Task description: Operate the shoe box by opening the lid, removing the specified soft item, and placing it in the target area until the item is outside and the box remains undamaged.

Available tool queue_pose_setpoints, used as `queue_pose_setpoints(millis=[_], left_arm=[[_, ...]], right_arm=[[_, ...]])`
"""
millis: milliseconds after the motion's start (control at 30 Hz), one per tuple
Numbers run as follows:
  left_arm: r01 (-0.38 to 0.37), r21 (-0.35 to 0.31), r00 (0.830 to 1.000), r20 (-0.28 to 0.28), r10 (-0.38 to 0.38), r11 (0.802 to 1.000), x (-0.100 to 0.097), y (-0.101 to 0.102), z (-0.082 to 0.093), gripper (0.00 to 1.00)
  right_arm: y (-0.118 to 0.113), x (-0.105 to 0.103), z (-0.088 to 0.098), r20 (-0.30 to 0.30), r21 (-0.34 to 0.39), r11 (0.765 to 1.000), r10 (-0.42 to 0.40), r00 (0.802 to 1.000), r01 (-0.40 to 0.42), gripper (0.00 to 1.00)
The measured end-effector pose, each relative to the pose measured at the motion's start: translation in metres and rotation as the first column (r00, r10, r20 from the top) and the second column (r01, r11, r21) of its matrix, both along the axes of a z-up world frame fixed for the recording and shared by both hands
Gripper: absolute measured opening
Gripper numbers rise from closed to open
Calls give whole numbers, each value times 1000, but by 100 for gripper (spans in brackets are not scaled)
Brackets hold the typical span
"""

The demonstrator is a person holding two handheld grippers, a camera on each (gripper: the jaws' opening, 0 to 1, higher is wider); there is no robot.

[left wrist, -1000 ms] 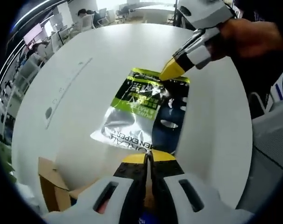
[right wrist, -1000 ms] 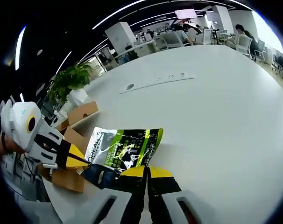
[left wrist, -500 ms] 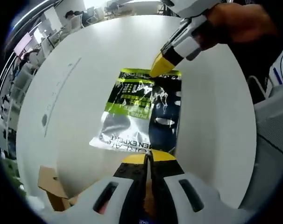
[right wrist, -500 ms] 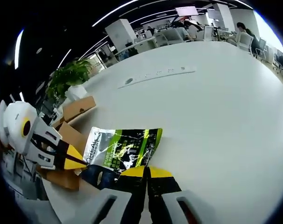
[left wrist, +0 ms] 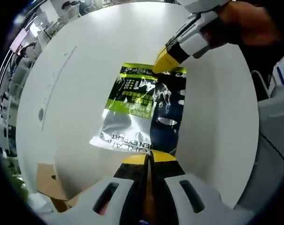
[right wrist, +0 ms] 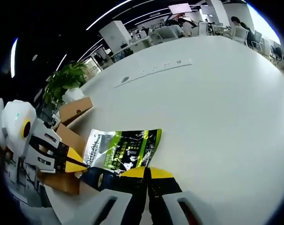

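- The soft pouch (left wrist: 142, 110), silver, green and dark blue, lies flat on the white table (left wrist: 76, 93), outside the cardboard shoe box (right wrist: 69, 140); in the left gripper view the box's brown corner sits at 8 o'clock, apart from the pouch.
- The left gripper (left wrist: 149, 158) has its yellow-tipped jaws pressed together over the pouch's near edge, at 6 o'clock in its own view; in the right gripper view it enters at 9 o'clock (right wrist: 75, 161), tips at the pouch's silver end.
- The right gripper (right wrist: 149, 172) is likewise clamped on the pouch's opposite edge; in the left gripper view it reaches in at 1 o'clock (left wrist: 166, 61), held by a hand (left wrist: 245, 26).
- A potted plant (right wrist: 64, 82) stands beyond the box at 10 o'clock.
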State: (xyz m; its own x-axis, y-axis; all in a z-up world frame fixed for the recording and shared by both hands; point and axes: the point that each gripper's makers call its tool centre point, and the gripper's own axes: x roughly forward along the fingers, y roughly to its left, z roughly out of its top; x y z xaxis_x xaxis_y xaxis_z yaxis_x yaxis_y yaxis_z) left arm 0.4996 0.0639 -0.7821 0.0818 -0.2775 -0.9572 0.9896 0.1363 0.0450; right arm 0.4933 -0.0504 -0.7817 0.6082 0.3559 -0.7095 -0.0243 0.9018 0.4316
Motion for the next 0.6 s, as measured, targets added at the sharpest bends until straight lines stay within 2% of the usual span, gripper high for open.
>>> queue_pose_setpoints(millis=[33,133,333,500,600], left_arm=[[-14,2,999,-40,14,1000,-7,1,-4,1],[12,26,1000,-7,-12,1000,-7,4,-10,2],[-8,8,1000,-9,8,1000,-6,4,-5,3],[-3,3,1000,13,3,1000,-3,5,0,5],[-11,-13,1000,4,12,1000,-4,5,3,9]], right_arm=[[0,-1,-1,-3,-2,1000,2,1000,-2,0],[1,-1,-1,0,3,1000,4,1000,-4,0],[-2,0,-3,0,4,1000,-17,1000,17,0],[-7,2,-3,3,2,999,-34,999,34,0],[-7,2,-2,4,-1,999,-34,999,34,0]])
